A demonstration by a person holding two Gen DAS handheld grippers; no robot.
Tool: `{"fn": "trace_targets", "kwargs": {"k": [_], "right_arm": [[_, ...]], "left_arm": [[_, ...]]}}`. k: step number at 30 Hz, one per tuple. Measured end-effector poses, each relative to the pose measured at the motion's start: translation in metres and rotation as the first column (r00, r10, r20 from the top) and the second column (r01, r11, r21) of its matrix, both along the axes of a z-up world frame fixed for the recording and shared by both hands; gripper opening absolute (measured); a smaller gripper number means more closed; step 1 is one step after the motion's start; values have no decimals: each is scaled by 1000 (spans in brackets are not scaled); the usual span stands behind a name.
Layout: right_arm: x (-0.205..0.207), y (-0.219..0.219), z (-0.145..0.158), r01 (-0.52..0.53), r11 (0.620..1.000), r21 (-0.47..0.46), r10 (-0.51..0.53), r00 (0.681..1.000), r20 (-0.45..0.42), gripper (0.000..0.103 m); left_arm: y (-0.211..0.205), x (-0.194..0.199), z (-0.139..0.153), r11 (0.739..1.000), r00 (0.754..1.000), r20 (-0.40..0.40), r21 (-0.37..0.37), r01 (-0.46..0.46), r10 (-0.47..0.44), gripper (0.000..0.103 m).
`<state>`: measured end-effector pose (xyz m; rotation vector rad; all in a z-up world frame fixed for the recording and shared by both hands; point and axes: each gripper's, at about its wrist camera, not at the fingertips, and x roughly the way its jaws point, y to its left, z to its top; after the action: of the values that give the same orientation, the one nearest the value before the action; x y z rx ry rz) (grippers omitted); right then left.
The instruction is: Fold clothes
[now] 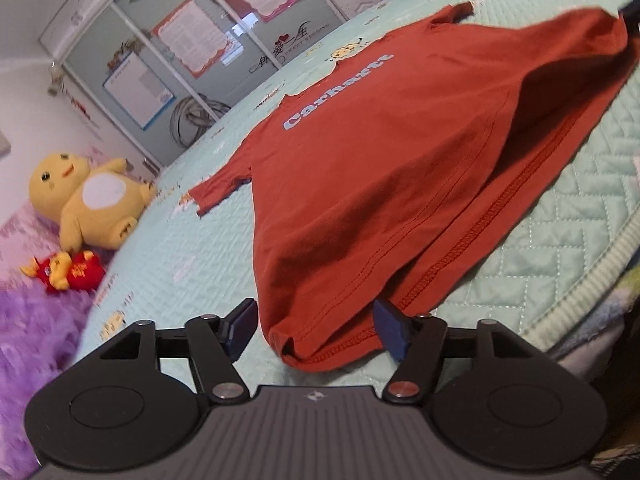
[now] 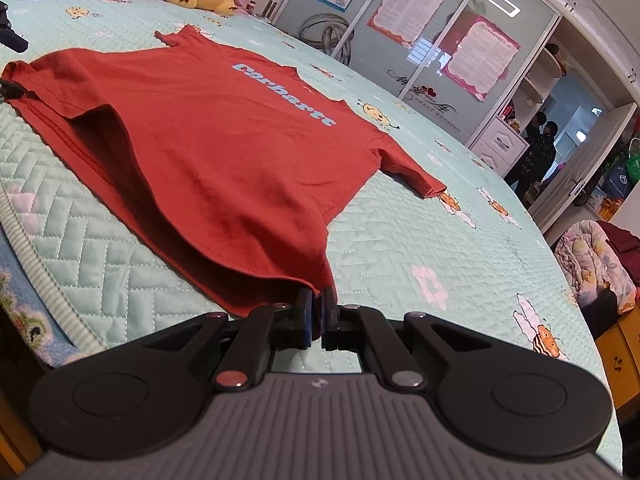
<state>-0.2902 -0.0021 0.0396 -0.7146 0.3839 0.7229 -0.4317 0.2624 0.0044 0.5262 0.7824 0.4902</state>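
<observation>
A rust-red T-shirt (image 1: 380, 168) with pale blue lettering lies front up on the mint quilted bedspread (image 1: 560, 208). My left gripper (image 1: 317, 330) is open, its blue pads standing on either side of the near hem corner, which rests on the quilt between them. Its black fingers (image 2: 14, 42) show at the left edge of the right wrist view. My right gripper (image 2: 318, 314) is shut on the other hem corner of the T-shirt (image 2: 224, 132) and holds it slightly above the bedspread (image 2: 400, 240), so the hem gapes open.
A yellow plush toy (image 1: 84, 200), a small red one (image 1: 64, 272) and a purple fluffy pillow (image 1: 32, 340) sit at the bed's head. The ribbed bed edge (image 1: 580, 280) runs close by. Mirrored wardrobe doors (image 2: 420, 40), people in a doorway (image 2: 538, 152) and bundled bedding (image 2: 592, 264) are beyond.
</observation>
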Motion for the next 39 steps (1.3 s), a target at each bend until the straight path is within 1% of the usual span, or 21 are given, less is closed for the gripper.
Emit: {"fn": "trace_targets", "kwargs": {"k": [1,3,5,6,7,8,9,11,13,16,22,25,30,32,34,36,37,39], "right_arm": [[0,0,1,1,1000,3,-1,1000,-2,1],[1,0,1,5,1000,8,-5,1000,-10,1],[2,0,0,7,1000,11,-7,1000,-17,1],[3,0,0,8,1000,12,-8,1000,-20,1],[3,-1,-1,9,1000,13,-9,1000,-23,1],[4,-2,-1,10,1000,13,-10,1000,-27,1],[4,-2,-2,12,1000,11,-11,999,-31,1],[6,-4,-4,15,1000,9,-15,999,-41,1],[6,-5,-5,16,1000,11,-15,999,-46,1],[4,-4,-7,9,1000,6,-9,999,-46,1],[0,-4,-13,6,1000,-18,-6,1000,-30,1],[1,-5,-14,10,1000,-17,-10,1000,-24,2],[3,-2,-11,8,1000,-16,-8,1000,-22,2],[3,-3,-13,7,1000,-23,-7,1000,-25,3],[4,-5,-13,8,1000,-26,-9,1000,-29,4],[4,-7,-13,13,1000,-25,-14,999,-33,6],[4,-7,-13,15,1000,-24,-16,999,-36,7],[4,-7,-13,17,1000,-17,-18,999,-43,7]], "left_arm": [[-1,2,-1,1000,1000,-9,14,8,-8,68],[1,6,-1,999,999,-23,15,32,-32,67],[7,4,2,998,999,-20,-47,39,-40,55],[9,4,4,996,999,-19,-76,41,-43,38],[11,2,4,996,999,-20,-83,30,-31,13],[12,1,4,996,1000,-19,-88,19,-21,5],[11,-4,5,997,1000,-3,-78,13,-13,3],[12,-14,9,996,999,46,-91,-3,8,3],[15,-23,12,995,997,70,-96,-31,38,3],[21,-27,8,992,996,58,-116,-58,65,3],[23,-23,2,992,997,32,-111,-63,67,3],[21,-24,4,992,997,43,-106,-67,71,6],[23,-24,5,989,996,43,-130,-69,75,8],[22,-27,7,988,997,47,-145,-61,68,17],[22,-30,8,987,996,55,-145,-64,73,34],[22,-33,9,988,995,62,-135,-75,84,45],[23,-34,8,987,994,65,-141,-81,91,48],[26,-34,7,984,993,66,-156,-91,102,49]]}}
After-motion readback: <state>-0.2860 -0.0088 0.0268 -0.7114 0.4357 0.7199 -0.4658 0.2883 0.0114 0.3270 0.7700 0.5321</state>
